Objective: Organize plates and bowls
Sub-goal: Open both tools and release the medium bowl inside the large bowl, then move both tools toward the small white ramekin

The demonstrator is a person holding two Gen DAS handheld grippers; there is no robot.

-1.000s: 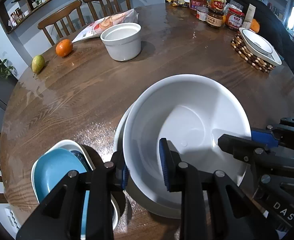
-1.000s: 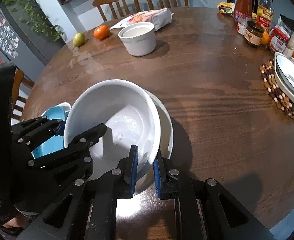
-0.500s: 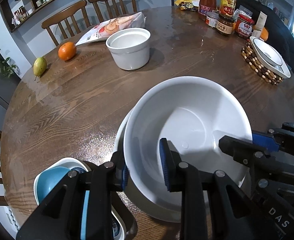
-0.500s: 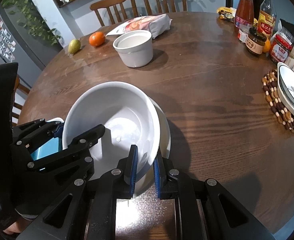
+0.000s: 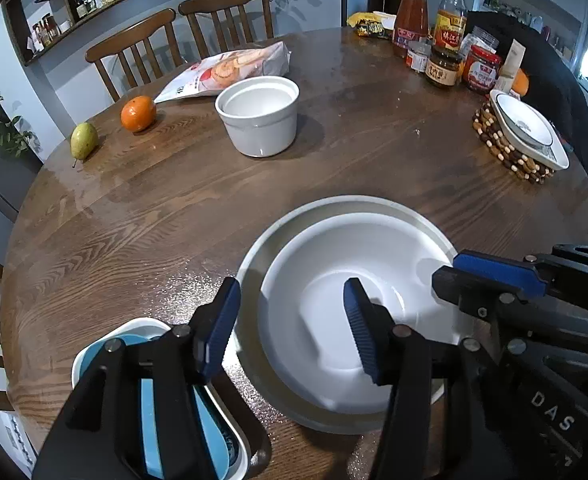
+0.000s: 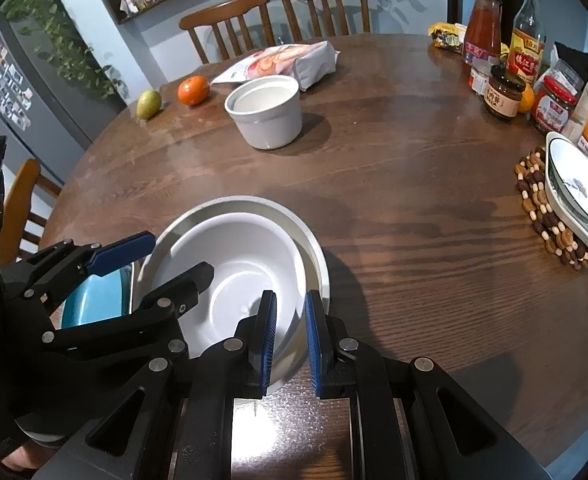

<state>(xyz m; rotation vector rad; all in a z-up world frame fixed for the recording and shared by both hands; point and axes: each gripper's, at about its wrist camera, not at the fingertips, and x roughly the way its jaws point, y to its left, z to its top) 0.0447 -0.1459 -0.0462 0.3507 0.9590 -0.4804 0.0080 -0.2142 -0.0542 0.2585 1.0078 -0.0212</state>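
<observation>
White bowl [image 5: 358,312] sits nested in the larger plate [image 5: 250,264] on the counter [image 5: 134,208], near edge. Left gripper [image 5: 292,328]: fingers have just been opening, now apart astride the bowl's near rim, pads clear of it. Right gripper [image 6: 288,344]: fingers clamped on the bowl's right rim. Risk, as judged: with one side freed, any lift or twist from the right gripper could tip the bowl or drag it and the plate off-centre; a hasty withdrawal of the left could clip the rim. Count: one deep white pot [image 5: 260,114], one patterned dish [image 5: 528,128] on a beaded trivet [image 5: 502,152], one blue dish [image 6: 94,296] in a white one, one orange [image 5: 137,113], one pear [image 5: 83,140].
</observation>
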